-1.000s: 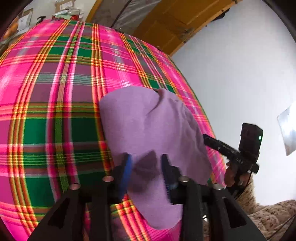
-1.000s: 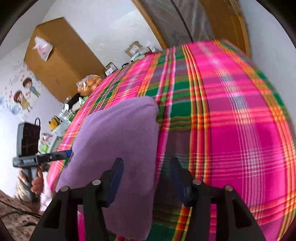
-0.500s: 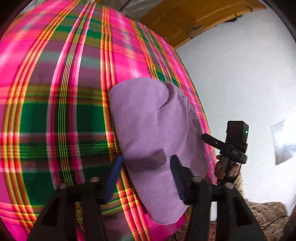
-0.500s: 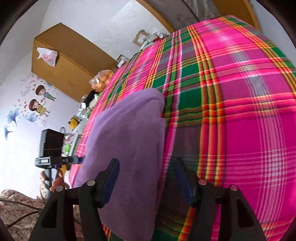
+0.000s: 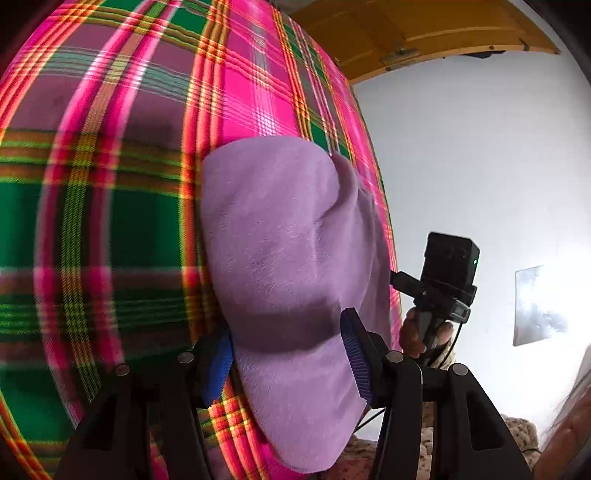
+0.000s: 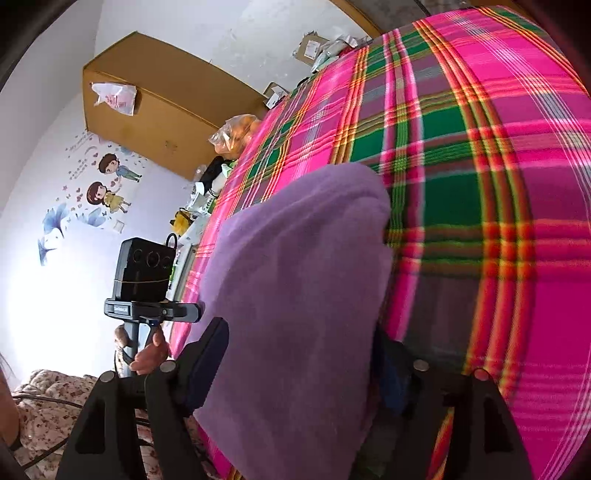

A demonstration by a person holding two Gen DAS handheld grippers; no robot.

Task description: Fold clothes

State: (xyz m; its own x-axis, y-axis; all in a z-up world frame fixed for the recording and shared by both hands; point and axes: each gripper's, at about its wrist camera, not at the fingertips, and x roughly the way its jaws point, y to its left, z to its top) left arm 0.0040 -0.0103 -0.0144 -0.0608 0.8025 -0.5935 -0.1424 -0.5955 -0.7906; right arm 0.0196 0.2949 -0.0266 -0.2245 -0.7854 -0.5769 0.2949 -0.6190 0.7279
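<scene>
A folded purple cloth point(image 5: 280, 258) lies on the pink and green plaid bed cover point(image 5: 110, 221), its near end hanging over the bed's edge. My left gripper point(image 5: 286, 354) is open, its blue-padded fingers straddling the cloth's near end without pinching it. In the right wrist view the same purple cloth point(image 6: 295, 295) fills the middle. My right gripper point(image 6: 303, 369) is open, one finger on each side of the cloth's near end. Each view shows the other gripper beside the bed: the right gripper in the left view point(image 5: 439, 295), the left gripper in the right view point(image 6: 147, 295).
The plaid cover point(image 6: 480, 184) stretches far beyond the cloth. A wooden cabinet point(image 6: 147, 103), a bag of oranges point(image 6: 236, 133) and clutter stand along the bed's left side. A white wall point(image 5: 480, 166) and a wooden door frame point(image 5: 406, 33) are on the right.
My left gripper let go of the cloth fold and opened wide. Both grippers moved closer to the cloth's near end and tilted; the cloth now lies flat between the fingers.
</scene>
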